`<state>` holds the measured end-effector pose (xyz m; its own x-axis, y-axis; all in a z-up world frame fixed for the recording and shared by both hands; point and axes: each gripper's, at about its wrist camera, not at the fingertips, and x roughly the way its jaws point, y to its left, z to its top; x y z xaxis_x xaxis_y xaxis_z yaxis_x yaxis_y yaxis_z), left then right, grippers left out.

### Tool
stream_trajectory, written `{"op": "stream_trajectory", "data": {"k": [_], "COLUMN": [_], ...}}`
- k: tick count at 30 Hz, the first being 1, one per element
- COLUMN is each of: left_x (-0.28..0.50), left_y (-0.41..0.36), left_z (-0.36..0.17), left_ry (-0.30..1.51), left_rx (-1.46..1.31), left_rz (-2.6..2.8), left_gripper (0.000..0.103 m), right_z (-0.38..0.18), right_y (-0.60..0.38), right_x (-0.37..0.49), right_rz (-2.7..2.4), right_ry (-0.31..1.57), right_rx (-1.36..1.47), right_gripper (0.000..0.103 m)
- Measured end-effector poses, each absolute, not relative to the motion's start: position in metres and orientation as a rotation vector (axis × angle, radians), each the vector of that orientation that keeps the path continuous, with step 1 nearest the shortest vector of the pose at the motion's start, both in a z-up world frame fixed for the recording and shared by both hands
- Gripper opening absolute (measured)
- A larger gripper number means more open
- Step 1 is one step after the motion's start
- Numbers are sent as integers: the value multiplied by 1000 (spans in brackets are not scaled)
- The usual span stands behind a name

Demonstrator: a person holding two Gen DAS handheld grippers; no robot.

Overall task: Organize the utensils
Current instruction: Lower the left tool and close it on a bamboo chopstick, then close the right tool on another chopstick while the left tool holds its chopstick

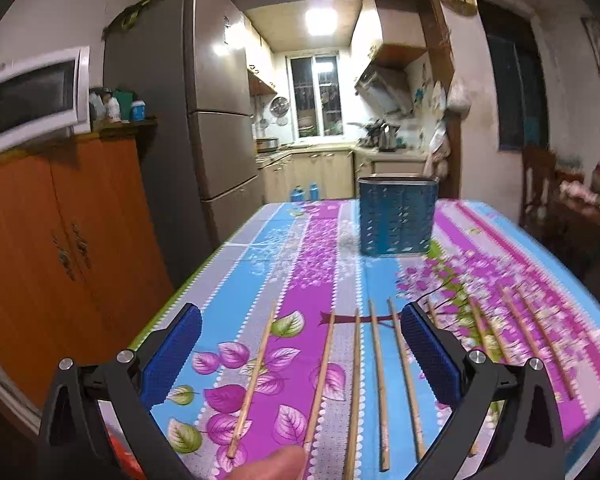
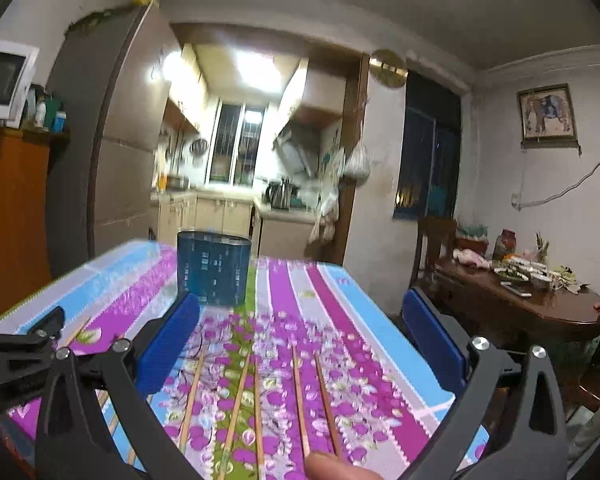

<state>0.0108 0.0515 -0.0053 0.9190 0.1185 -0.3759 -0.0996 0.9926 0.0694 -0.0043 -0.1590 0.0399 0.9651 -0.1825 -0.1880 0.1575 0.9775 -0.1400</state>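
Wooden chopsticks (image 1: 374, 392) — slim, round — lie on a glossy floral tablecloth (image 1: 300, 272); perforated blue holder (image 1: 396, 216), perhaps plastic. Left gripper (image 1: 300, 336) and right gripper (image 2: 300, 320) both gape, empty.

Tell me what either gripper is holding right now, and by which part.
Nothing. Left gripper and right gripper are open above the chopsticks.

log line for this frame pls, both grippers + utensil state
left gripper: open, empty, over chopsticks | right gripper: open, empty | chopsticks: loose on tablecloth | blue holder: upright, far end | stage: pre-grasp
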Motion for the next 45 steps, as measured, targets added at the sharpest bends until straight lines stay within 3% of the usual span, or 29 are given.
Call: {"op": "stream_trajectory", "data": {"k": [4,10,12,17,19,21,24,27,29,32,34,45], "left_x": [16,10,-3,-21,-17,-7,-2,-2,0,1,2,6], "left_y": [88,125,121,112,114,117,127,129,127,127,128,131], "left_z": [-19,-52,-64,-86,-96,-106,-113,-110,-112,-116,-116,-122], "left_ry": [494,703,691,706,733,770,758,726,713,706,694,624], "left_rx": [30,-3,67,154,158,156,120,101,114,117,101,78], "left_rz": [96,5,-35,-117,-108,-80,-53,-45,-54,-53,-54,-42], "left_gripper": [100,99,90,78,64,42,36,22,21,14,11,8], "right_z": [19,-5,-9,-23,-31,-36,-39,-42,-47,-56,-61,-75], "right_y": [-186,-224,-234,-240,-237,-236,-235,-235,-232,-224,-218,-191], "right_x": [2,-5,-5,-13,-15,-17,-23,-25,-25,-23,-21,-12], "right_rz": [-113,-126,-123,-90,-77,-65,-40,-4,7,71,105,224], "right_ry": [366,467,496,559,580,586,585,616,645,693,713,753], "right_rx": [-74,-45,-13,-22,-40,-46,-30,-21,-31,-38,-38,-59], "right_gripper": [98,98,98,98,98,98,96,80,57,35,27,22]}}
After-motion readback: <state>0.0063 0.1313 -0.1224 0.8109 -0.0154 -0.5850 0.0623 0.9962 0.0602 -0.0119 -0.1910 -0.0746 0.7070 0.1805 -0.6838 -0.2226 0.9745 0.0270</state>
